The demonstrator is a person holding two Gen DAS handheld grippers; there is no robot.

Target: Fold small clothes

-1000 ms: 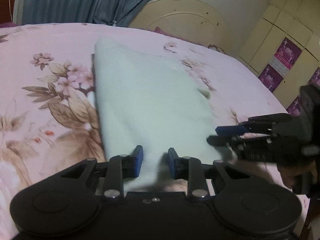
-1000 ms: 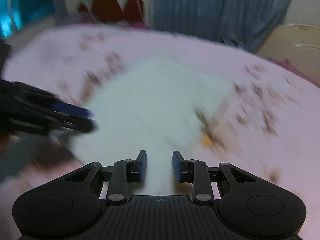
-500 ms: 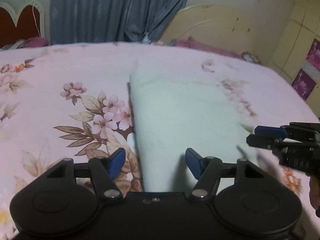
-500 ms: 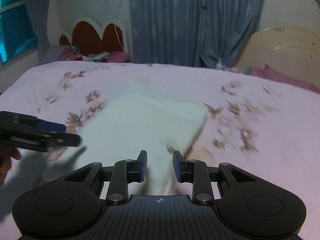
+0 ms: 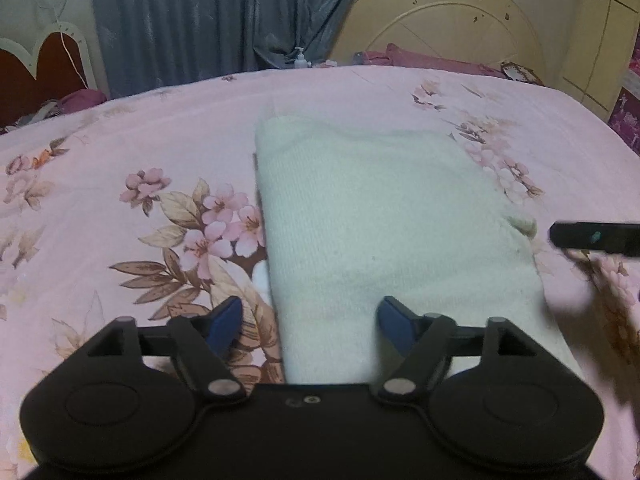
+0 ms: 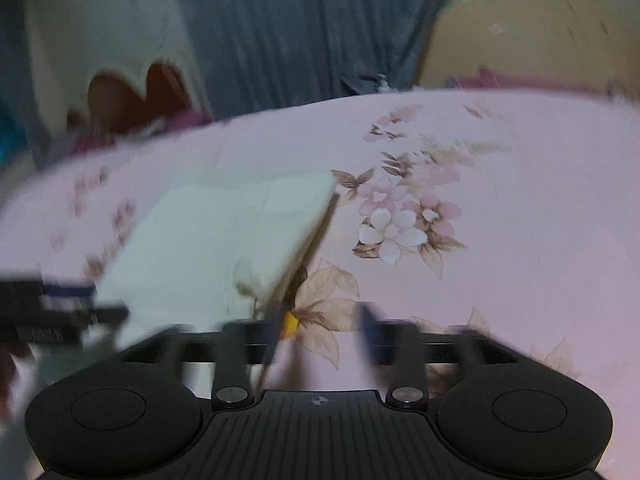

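- Lying flat on the pink floral bedsheet (image 5: pixel 120 152), toward the middle of the bed, the pale folded garment (image 5: pixel 380 216) forms a long tidy rectangle; what kind of garment it is cannot be told.
- Left tongs (image 5: pixel 310 322) hang spread wide over the garment's near end, one blue tip above the sheet just beside its left edge, the other above the cloth, gripping nothing.
- Right tongs (image 6: pixel 320 330) are blurred by motion, yet their tips stand apart with nothing between them, over bare sheet just beside the garment's (image 6: pixel 216 240) near right corner.
- Both sets flank the near end, probably because the next fold would start there: taking both near corners would let the cloth be carried evenly toward the far edge.
- A small tab (image 5: pixel 522 222) of cloth pokes out at the right edge; it could spoil a neat fold if not tucked.
- The fold looks partly done, judging by the doubled thickness along the left edge.
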